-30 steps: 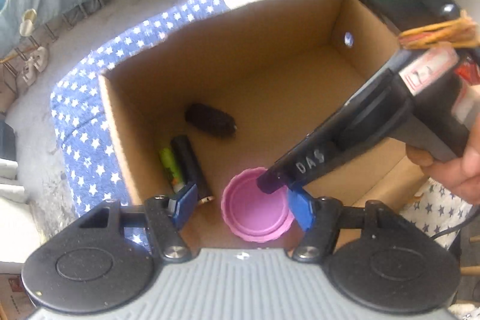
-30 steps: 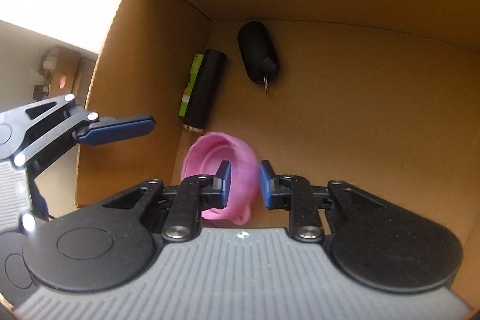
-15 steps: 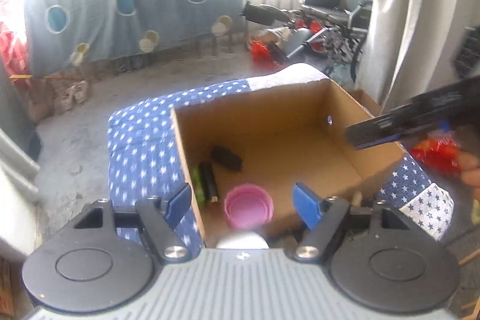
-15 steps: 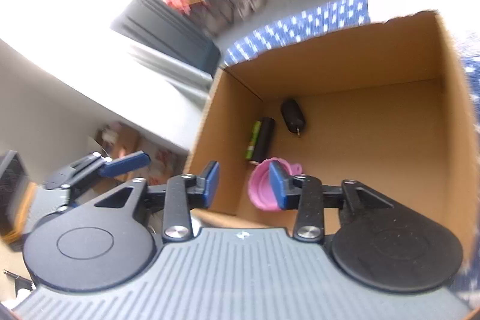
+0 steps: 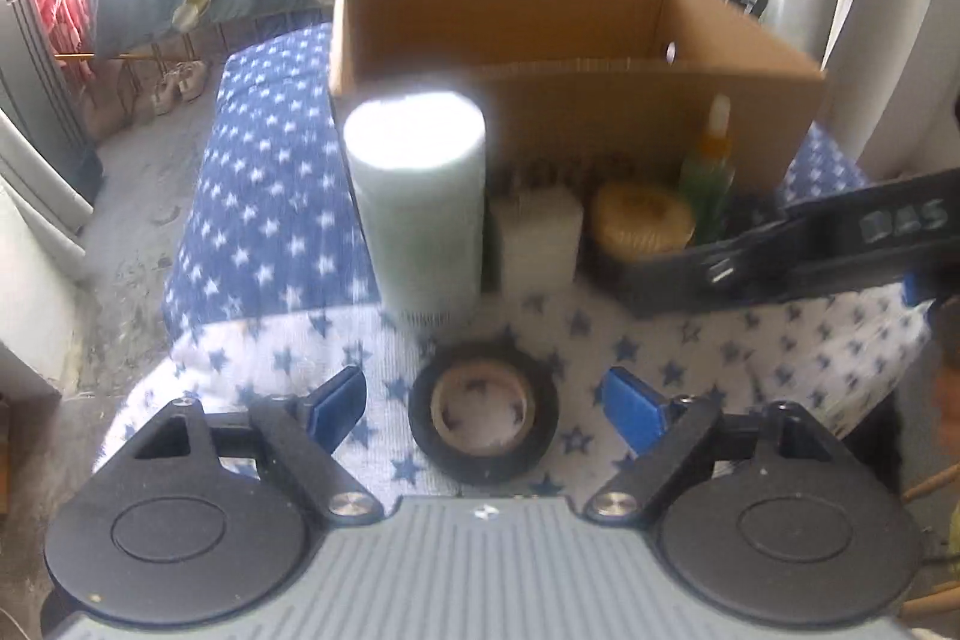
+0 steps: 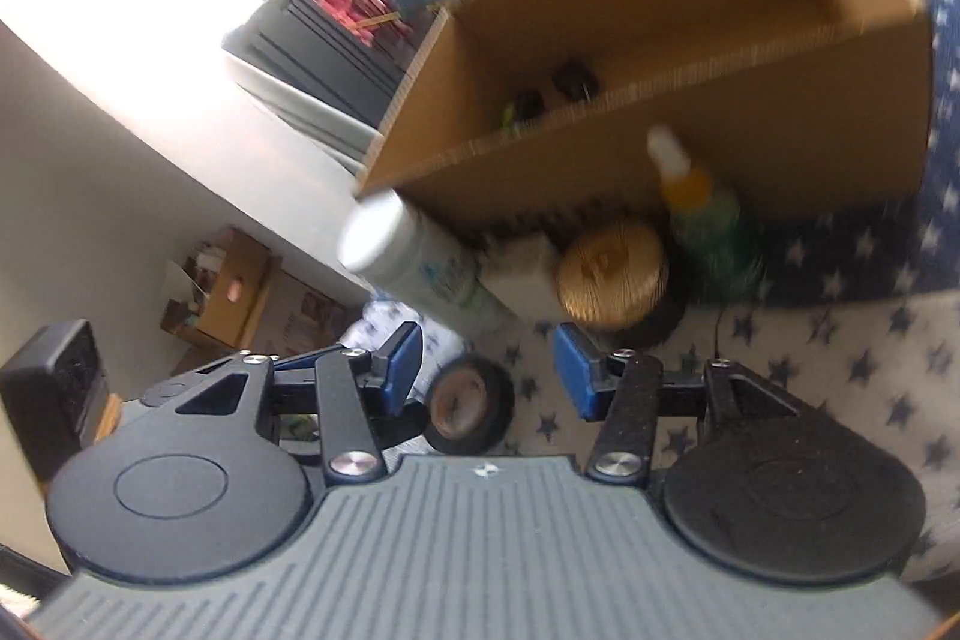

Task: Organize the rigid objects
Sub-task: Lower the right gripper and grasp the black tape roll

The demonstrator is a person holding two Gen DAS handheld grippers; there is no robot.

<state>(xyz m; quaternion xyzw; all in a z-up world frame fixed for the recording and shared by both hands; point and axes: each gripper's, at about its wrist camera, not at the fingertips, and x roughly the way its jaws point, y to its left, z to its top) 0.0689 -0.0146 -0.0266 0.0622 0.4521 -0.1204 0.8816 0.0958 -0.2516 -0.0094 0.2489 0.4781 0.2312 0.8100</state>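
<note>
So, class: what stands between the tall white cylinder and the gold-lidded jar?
A small white box stands between the tall white cylinder and the gold-lidded jar, clearest in the left wrist view.

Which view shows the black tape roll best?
The left wrist view: the black tape roll lies flat and whole between the opening fingers, its core visible. The right wrist view shows it small, blurred and partly hidden behind a gripper finger.

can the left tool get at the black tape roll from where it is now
Probably yes. The black tape roll lies flat on the star cloth, framed between the left tool's blue fingers, whose jaws are opening with nothing gripped. The white bottle stands behind it, off the approach.
</note>
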